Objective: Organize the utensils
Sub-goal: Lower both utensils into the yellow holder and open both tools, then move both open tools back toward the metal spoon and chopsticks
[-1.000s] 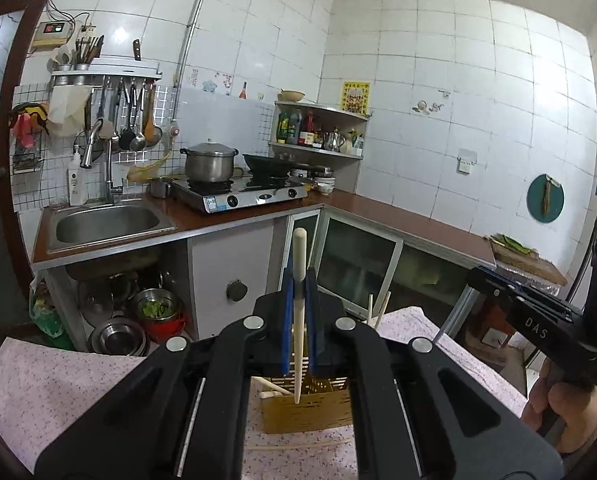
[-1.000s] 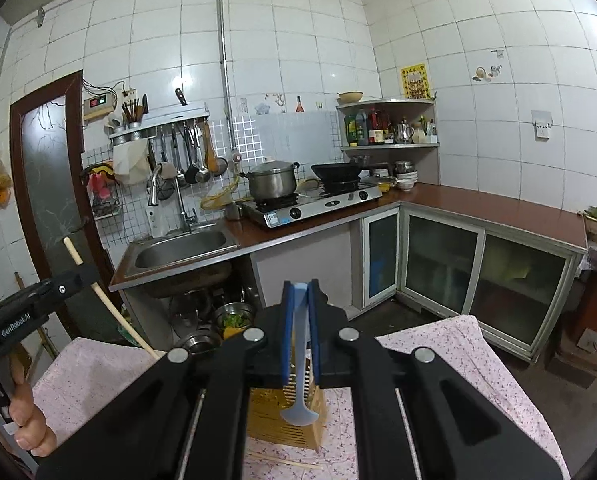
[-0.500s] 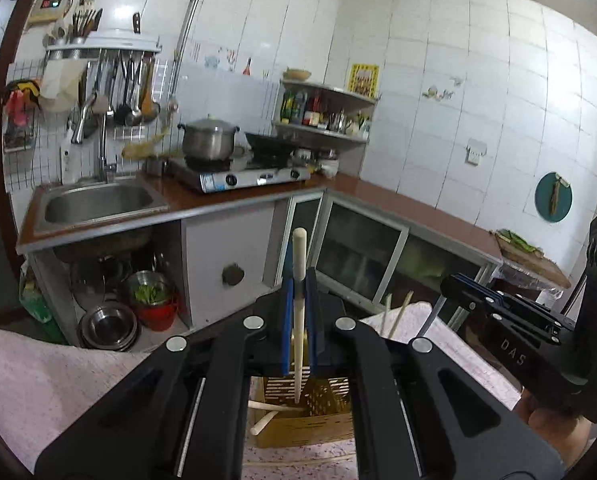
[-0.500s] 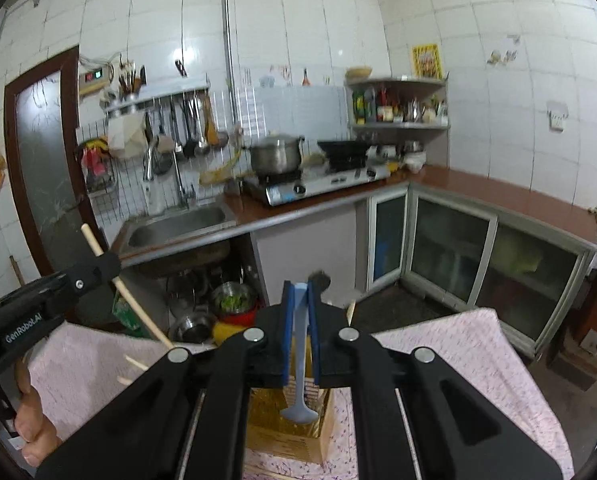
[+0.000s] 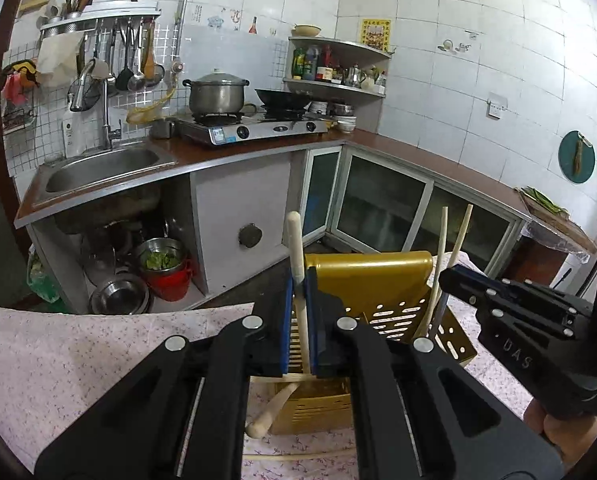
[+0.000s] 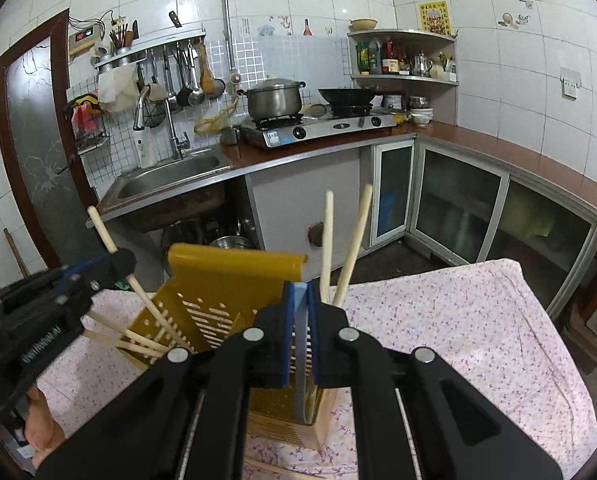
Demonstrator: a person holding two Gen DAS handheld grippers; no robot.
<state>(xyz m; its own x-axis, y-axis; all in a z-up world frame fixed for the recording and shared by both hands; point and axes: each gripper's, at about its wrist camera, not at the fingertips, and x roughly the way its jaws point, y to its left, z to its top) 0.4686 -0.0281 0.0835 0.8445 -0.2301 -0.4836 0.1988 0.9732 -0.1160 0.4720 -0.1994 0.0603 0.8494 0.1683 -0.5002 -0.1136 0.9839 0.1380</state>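
A yellow slotted utensil holder [image 5: 382,304] stands on the cloth-covered table; it also shows in the right wrist view [image 6: 226,300]. My left gripper [image 5: 300,320] is shut on a wooden chopstick [image 5: 298,264] held upright, its lower end inside the holder. My right gripper [image 6: 298,328] is shut on a pale blue spoon [image 6: 300,344], its bowl down in the holder's front pocket. Two chopsticks [image 6: 338,240] stand in the holder. Other chopsticks [image 6: 130,340] stick out of its left side.
A floral tablecloth [image 6: 458,320] covers the table. A loose chopstick [image 5: 298,456] lies in front of the holder. Behind are a kitchen counter with sink [image 5: 102,168], stove [image 5: 250,128] and glass cabinets [image 6: 458,208].
Both grippers have moved down and closer to the holder. The chopstick and the spoon have gone lower into it. The holder now fills more of both views.
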